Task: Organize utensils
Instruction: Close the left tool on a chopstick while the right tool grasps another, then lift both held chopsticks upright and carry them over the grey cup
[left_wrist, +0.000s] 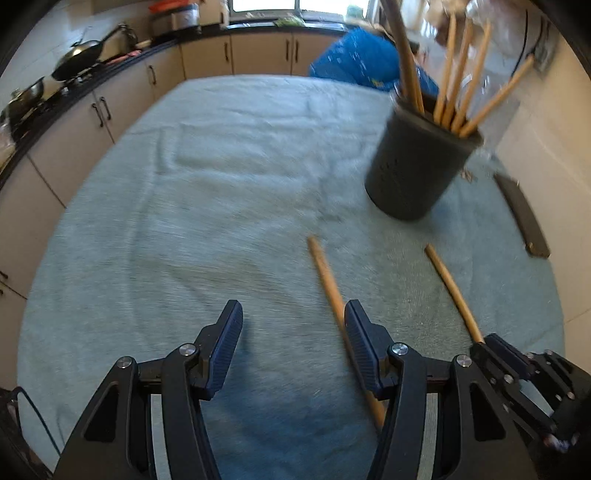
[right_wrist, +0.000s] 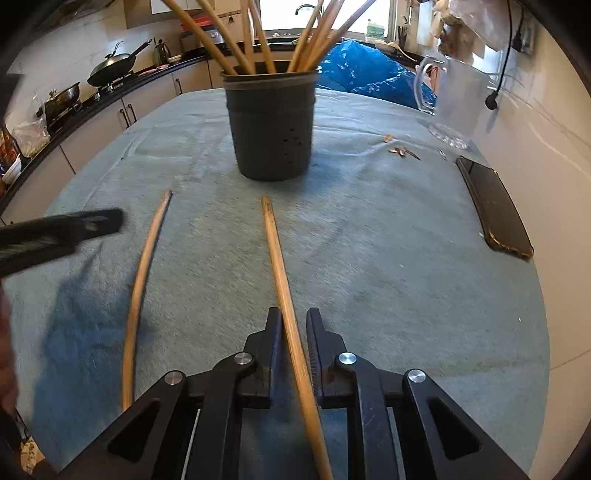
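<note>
Two round wooden chopsticks (right_wrist: 275, 254) on nubby cloth (right_wrist: 369, 258); right fingers (right_wrist: 293, 325) narrowly straddle one, left fingers (left_wrist: 291, 325) half-open, empty.

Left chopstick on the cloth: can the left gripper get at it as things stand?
Probably yes. The left gripper is open with nothing between its fingers, and the loose chopstick lies bare on the cloth; its line passes just behind the right-hand finger. The right gripper straddles the other chopstick.

2 chopsticks (right_wrist: 275, 258) lie side by side on table (right_wrist: 388, 277), holder (right_wrist: 271, 125) behind them, phone (right_wrist: 495, 206) at right.
</note>
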